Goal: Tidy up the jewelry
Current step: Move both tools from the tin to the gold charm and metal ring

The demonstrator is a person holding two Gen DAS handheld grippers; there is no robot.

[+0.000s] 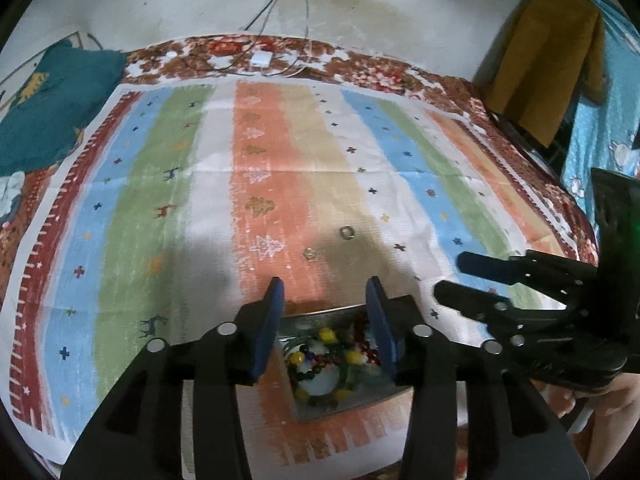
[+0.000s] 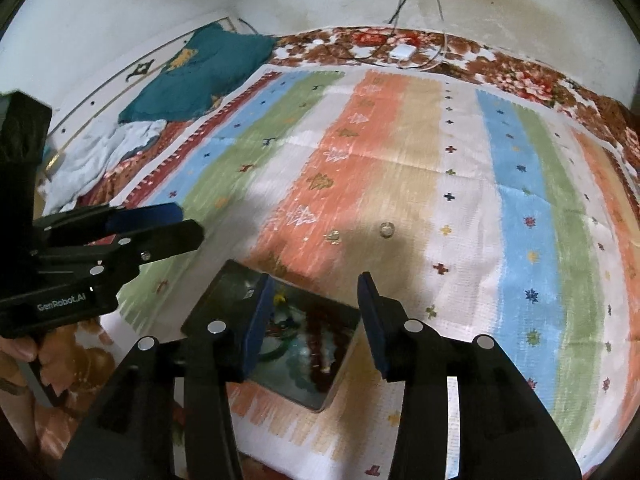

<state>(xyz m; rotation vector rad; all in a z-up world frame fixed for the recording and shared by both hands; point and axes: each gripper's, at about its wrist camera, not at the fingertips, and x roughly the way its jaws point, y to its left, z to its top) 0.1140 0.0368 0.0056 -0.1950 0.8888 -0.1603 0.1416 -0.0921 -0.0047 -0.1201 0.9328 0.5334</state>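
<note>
Tray (image 1: pixel 320 410) of beaded jewelry (image 1: pixel 328 356) lies on the striped mat (image 1: pixel 160 200) directly beneath both the left gripper (image 1: pixel 325 286) and right gripper (image 2: pixel 314 280), jaws spread and empty, two rings (image 1: pixel 346 232) resting farther out.

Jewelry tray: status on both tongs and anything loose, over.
Left tongs open, empty, over the jewelry tray. Right tongs open, empty, alongside. Two rings loose on striped cloth beyond. Nothing blocking.
</note>
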